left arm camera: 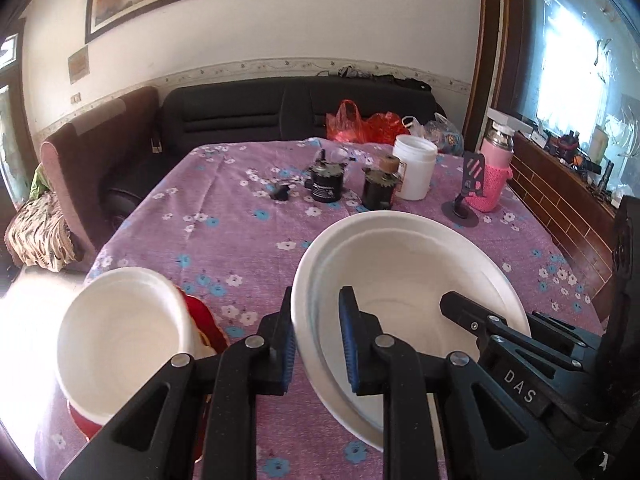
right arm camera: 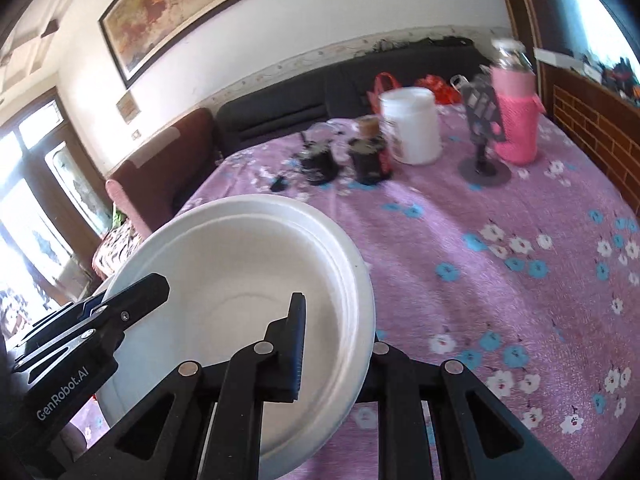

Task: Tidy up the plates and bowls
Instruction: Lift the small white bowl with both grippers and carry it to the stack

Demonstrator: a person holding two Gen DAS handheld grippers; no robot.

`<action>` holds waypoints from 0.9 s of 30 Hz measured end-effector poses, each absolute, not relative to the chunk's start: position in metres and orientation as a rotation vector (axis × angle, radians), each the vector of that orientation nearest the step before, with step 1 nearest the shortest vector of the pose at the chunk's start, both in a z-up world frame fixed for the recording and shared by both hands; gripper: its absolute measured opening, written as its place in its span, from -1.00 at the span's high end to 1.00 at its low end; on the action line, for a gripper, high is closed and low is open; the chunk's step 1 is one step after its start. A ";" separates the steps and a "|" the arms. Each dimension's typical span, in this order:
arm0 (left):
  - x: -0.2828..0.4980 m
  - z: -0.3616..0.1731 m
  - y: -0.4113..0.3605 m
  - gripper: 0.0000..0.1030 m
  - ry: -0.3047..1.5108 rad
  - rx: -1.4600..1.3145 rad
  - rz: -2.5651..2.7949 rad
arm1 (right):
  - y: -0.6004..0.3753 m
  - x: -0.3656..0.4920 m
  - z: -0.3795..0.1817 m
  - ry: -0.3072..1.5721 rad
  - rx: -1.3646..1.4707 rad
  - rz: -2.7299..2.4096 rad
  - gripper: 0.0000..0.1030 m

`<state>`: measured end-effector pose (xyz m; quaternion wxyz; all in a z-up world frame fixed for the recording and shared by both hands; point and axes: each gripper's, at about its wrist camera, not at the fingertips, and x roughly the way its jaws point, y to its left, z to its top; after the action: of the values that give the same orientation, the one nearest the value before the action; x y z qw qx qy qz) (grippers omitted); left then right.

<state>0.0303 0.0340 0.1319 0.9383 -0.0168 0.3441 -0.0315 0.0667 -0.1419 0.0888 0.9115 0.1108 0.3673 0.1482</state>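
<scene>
The left gripper (left arm camera: 318,340) is closed on the left rim of a white plate (left arm camera: 404,264), one finger outside and one inside. The right gripper (left arm camera: 486,326) reaches onto the plate from the right. A white bowl (left arm camera: 120,320) stands at the left on the purple flowered tablecloth (left arm camera: 240,232). Far behind are two black jars (left arm camera: 328,184), a white container (left arm camera: 414,168) and a pink bottle (left arm camera: 494,176).

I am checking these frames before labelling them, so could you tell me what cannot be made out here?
- Right wrist view: the right gripper's outer finger is hidden behind the white plate.
- Right wrist view: the far jars are too blurred to identify.
- Left wrist view: what the white bowl sits on is mostly covered; only a red edge shows.
- Left wrist view: the left gripper hides the plate's near rim.
</scene>
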 end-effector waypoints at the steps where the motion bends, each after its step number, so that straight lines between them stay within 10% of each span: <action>1: 0.026 0.136 0.044 0.63 0.690 -0.046 -0.054 | -0.133 0.064 0.095 0.749 0.216 0.316 0.68; 27: 0.007 0.120 0.242 0.63 0.714 -0.267 0.182 | 0.086 0.073 0.110 0.794 -0.097 0.476 0.68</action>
<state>0.0070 0.2417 0.1197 0.9242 -0.1302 0.3477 0.0889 0.0729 0.0855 0.1096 0.8936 -0.0466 0.3829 0.2296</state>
